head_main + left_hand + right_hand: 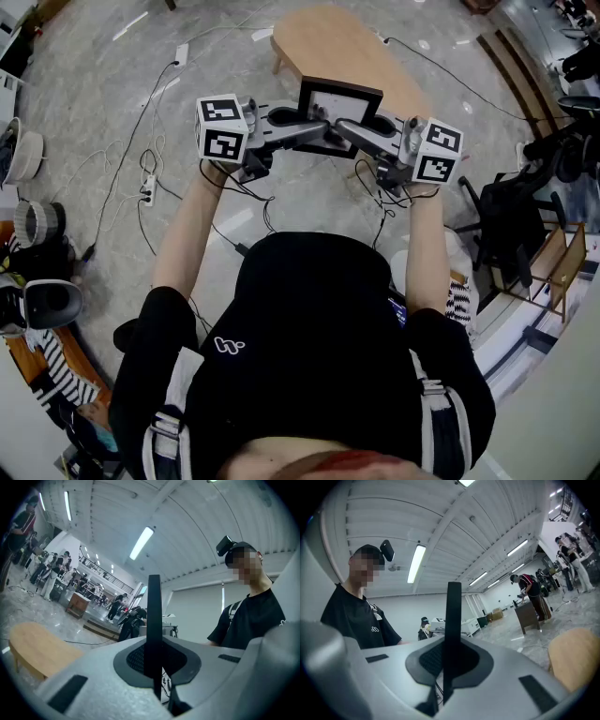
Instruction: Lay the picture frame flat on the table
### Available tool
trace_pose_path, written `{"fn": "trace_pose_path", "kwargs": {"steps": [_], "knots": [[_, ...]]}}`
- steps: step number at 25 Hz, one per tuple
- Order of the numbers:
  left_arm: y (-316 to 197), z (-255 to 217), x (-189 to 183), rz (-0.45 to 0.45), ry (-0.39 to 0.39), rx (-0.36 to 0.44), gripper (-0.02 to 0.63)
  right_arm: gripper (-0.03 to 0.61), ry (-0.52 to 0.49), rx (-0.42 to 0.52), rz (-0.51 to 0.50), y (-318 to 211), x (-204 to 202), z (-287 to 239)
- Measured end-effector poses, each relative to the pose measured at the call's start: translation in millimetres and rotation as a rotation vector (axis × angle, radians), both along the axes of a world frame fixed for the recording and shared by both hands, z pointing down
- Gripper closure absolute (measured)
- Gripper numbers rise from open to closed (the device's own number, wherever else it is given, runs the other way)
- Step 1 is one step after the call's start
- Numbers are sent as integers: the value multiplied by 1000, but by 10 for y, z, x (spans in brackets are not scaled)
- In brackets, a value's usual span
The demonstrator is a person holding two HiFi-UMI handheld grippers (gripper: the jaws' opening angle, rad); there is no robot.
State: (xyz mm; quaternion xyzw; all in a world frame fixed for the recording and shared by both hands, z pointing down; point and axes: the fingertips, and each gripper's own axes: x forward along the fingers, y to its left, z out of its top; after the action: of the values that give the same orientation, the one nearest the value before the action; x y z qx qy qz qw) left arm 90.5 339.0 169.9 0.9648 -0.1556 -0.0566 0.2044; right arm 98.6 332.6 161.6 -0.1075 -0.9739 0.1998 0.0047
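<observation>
The picture frame [339,114], black with a pale inside, hangs upright in the air between my two grippers, in front of the near end of the oval wooden table [349,49]. My left gripper [317,124] is shut on its left side and my right gripper [347,129] on its right side. In the left gripper view the picture frame [153,616] shows edge-on as a dark upright strip pinched between the left gripper's [157,663] grey jaws. The right gripper view shows the same dark strip of the picture frame [452,616] clamped in the right gripper [449,663].
Cables [141,141] and a power strip [147,190] lie on the marble floor to the left. A black chair [511,214] and a wooden stand [562,258] are at the right. The table [35,646] [576,660] shows beside each gripper. People stand far off in the hall.
</observation>
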Motion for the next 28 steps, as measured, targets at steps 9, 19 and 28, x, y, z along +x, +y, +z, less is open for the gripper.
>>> {"fn": "trace_pose_path", "kwargs": {"steps": [9,19,28], "knots": [[16,-37,6,18,-9,2,595,558,-4,-14,14,19,3,-37],[-42,38,20,5,-25,-11,595,557,-6,-39,55,-52,20,45],[-124,45,-339,-37,-31,22,595,557,-10,4,30,-132,-345,51]]}}
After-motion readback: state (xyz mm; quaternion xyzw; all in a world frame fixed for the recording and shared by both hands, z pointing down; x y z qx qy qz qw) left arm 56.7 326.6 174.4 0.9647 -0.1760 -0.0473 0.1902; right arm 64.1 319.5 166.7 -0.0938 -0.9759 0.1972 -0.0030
